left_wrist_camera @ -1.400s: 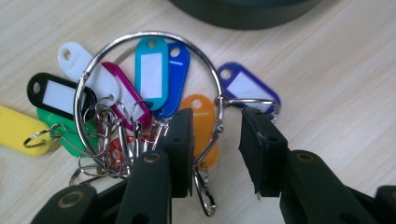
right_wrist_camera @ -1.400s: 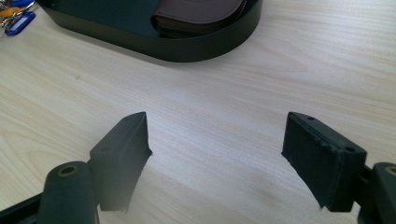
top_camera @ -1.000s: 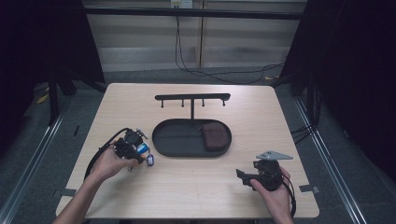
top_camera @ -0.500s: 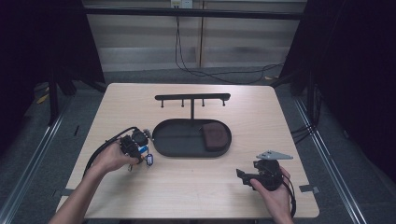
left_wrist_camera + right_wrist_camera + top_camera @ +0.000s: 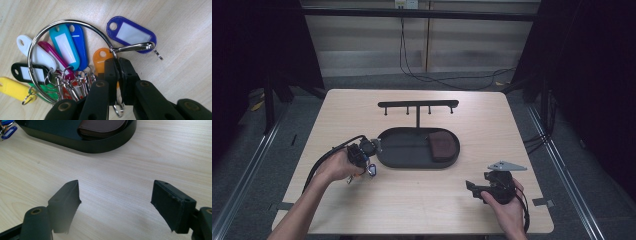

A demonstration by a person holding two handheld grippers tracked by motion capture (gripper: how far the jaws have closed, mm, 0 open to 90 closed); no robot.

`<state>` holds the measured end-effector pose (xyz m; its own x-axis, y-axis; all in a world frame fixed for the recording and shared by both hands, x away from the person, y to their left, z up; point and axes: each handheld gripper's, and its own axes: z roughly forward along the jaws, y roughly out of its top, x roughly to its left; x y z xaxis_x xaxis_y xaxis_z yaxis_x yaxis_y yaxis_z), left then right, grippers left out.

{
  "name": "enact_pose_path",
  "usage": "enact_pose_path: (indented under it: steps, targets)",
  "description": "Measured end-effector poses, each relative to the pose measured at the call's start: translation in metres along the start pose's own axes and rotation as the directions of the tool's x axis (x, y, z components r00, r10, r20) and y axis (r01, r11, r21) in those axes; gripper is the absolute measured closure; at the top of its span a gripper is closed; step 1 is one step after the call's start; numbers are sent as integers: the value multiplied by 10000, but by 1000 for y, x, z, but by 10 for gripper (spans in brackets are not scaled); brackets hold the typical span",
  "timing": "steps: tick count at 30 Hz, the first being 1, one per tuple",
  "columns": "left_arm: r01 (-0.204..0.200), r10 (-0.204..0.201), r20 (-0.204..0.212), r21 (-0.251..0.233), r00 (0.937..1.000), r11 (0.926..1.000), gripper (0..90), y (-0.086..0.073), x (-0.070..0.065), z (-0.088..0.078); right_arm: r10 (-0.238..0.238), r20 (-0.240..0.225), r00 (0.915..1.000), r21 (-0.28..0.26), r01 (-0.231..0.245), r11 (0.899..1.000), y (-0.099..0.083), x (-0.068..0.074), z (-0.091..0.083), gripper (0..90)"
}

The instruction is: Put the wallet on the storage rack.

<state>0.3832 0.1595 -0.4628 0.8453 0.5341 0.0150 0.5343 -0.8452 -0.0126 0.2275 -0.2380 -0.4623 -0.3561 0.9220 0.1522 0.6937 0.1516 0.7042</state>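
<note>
- The left gripper (image 5: 119, 65), whose jaws have just been closing, is clenched on the large steel key ring (image 5: 65, 23) of coloured plastic tags, lying on the wooden table (image 5: 185, 75) just ahead of its jaws.
- The right gripper (image 5: 116, 202) is released, jaws spread over bare wood, well apart from the ring; the black oval tray (image 5: 100, 146) holding a brown wallet (image 5: 102, 127) lies beyond its tips.

A light wooden table (image 5: 422, 210) stands on a grey floor (image 5: 362, 80). Behind its far edge runs a pale panelled wall (image 5: 462, 45) with black cables (image 5: 404, 50) hanging; darkness flanks both sides.
</note>
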Motion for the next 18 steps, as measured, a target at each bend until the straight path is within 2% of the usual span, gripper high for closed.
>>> enact_pose_path:
  steps: [4,7,8,10,14,18]
  targets:
    - [282,-273,311,-285,9991,9992,861,-5,5,-2,131,-30,9999,-16,-131,9999,0,-2,0,230]
    - [368,-354,345,-395,9988,9985,861,-8,7,-4,179,-4,9998,-61,-179,9998,0,-2,0,230]
    - [519,-494,455,-552,9977,9971,862,-11,9,-10,155,-3,9999,-40,-155,9999,0,-2,-1,230]
    - [447,-416,549,-573,9976,9974,862,-13,11,-14,171,-5,9999,-44,-171,9998,0,-2,0,230]
    - [699,-613,765,-1157,9952,9908,861,-22,17,-32,183,-45,9998,-35,-184,9998,0,-2,0,230]
    - [718,-625,740,-1300,9953,9889,858,-26,20,-40,209,-56,9998,-46,-209,9998,0,-2,0,230]
